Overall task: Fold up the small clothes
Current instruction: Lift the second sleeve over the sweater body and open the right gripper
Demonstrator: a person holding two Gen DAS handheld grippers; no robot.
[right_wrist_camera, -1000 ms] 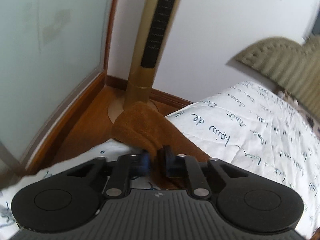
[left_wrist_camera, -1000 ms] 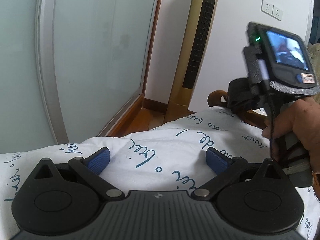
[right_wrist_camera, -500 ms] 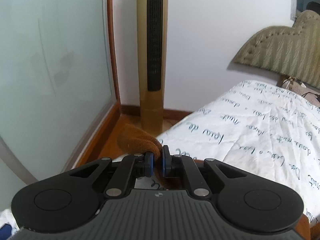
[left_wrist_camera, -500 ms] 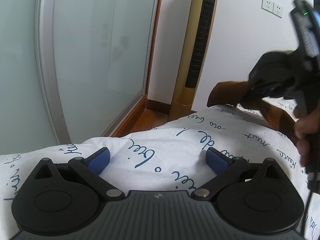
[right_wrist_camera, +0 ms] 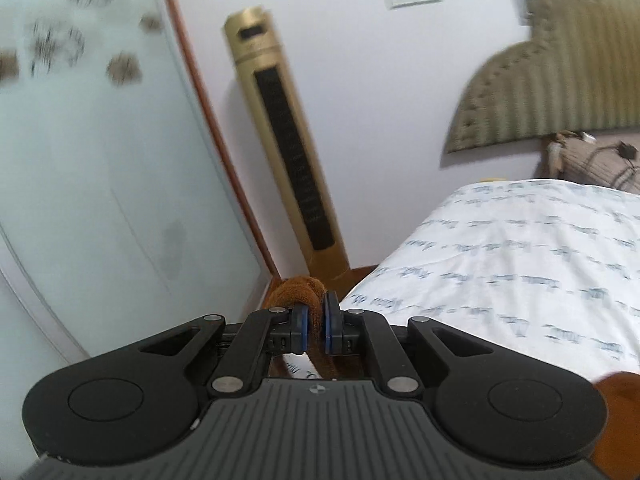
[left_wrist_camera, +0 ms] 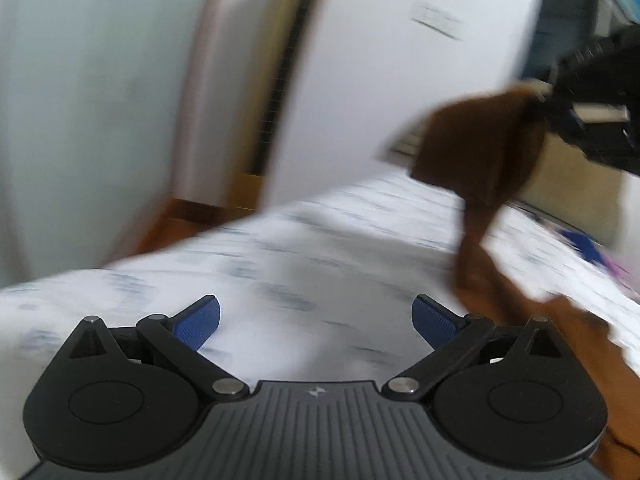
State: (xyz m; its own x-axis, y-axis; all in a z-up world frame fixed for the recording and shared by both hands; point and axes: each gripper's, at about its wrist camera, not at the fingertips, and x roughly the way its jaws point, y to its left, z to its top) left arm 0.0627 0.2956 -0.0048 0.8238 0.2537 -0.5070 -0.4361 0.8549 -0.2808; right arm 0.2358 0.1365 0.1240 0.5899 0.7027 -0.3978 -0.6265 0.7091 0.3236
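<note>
My right gripper is clenched on the brown cloth: in the right wrist view a thick fold of it bulges up between the two blue pads at the lower centre of the frame, and a strip of it runs down behind the jaws toward the gripper body. Another bit of the same brown shows at the lower right edge of that frame.

From my left wrist view, the cloth hangs in the upper right, pinched at its top corner by the right gripper, which comes in dark and blurred from the right edge. The cloth drapes down as a narrowing tail and spreads again at the lower right, where it lies on the bed just beside my left gripper's right finger.

My left gripper is released, its blue pads wide apart with only the white printed sheet between them.

Past the bed in the right wrist view, a gold tower fan stands in the corner, centre left of the frame, with a frosted glass door on the left and a padded headboard upper right. The left wrist view is heavily smeared.
</note>
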